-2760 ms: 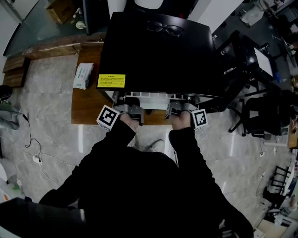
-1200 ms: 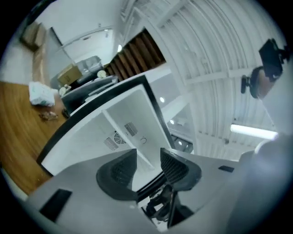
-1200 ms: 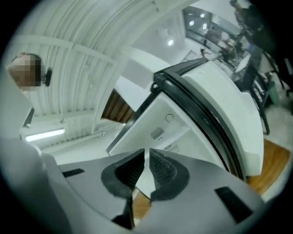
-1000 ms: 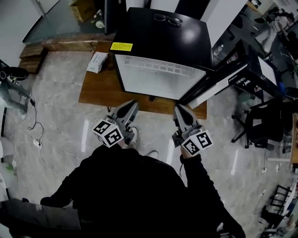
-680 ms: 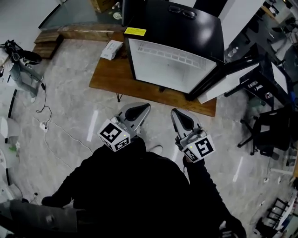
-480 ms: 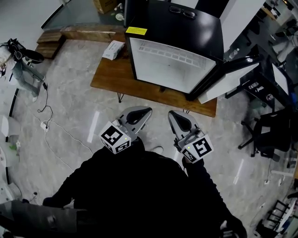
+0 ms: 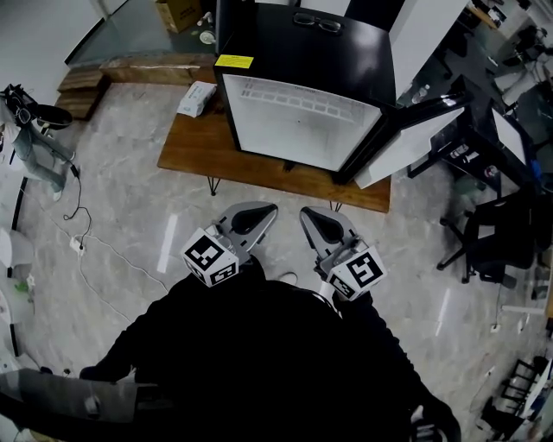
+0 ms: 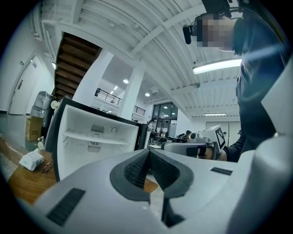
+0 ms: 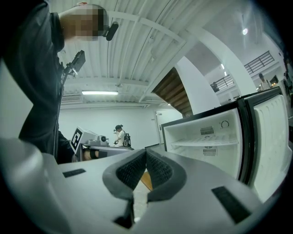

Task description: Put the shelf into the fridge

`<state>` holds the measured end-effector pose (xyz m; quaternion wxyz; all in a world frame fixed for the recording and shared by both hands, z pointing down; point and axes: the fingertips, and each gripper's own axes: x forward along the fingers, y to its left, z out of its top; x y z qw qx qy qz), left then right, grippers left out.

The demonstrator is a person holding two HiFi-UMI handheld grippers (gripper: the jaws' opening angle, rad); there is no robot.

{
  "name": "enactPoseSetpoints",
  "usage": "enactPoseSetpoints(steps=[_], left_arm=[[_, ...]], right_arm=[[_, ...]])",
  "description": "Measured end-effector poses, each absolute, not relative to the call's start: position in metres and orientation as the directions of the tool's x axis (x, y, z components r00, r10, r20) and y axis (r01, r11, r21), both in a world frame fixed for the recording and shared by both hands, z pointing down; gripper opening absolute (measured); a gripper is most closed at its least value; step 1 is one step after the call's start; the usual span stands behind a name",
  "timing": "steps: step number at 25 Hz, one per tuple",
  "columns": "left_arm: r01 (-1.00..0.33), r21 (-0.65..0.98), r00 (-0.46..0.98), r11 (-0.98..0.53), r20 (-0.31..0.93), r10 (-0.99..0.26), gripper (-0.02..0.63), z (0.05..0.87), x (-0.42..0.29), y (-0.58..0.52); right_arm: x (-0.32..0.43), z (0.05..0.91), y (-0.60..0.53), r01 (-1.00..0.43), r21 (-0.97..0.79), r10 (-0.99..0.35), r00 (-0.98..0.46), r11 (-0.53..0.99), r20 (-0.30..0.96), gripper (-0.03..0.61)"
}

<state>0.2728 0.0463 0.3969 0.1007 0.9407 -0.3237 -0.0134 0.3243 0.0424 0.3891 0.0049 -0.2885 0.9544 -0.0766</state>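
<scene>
Head view: fridge (image 7: 298, 129) stands open at upper centre. My left gripper (image 7: 257, 212) and right gripper (image 7: 311, 217), at lower centre, are both closed on nothing. I get no detail inside the cavity from here.
Left gripper view: the shelf (image 8: 94, 136) spans the cavity at mid-left and sits level.
Right gripper view: the same shelf shows at mid-right. The jaws are together and empty.
Handling: I judge it light, stiff and maybe brittle. I'd hold its front edge, one gripper per side.

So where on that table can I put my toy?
The table is bare left of the fridge, in front of the tissue pack, and along the thin strip before the fridge. The fridge fills the rest. Its top is bare but for the glasses.
</scene>
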Motion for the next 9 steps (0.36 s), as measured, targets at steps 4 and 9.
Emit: enactPoseSetpoints(steps=[4,9], left_arm=[[-0.596,0.196,0.798,-0.779,0.033,-0.602,0.006,0.3952,0.2792,0.046],[-0.6,0.225,0.791,-0.768,0.024,-0.611,0.006,0.394,0.2787,0.0469]], right_arm=[[0.3298,0.3887,0.0427,-0.56,-0.146,-0.561,-0.827,0.815,0.037,0.006],[0.3333,0.3871,0.0468,-0.566,-0.146,-0.567,-0.823,0.812,0.035,0.006]])
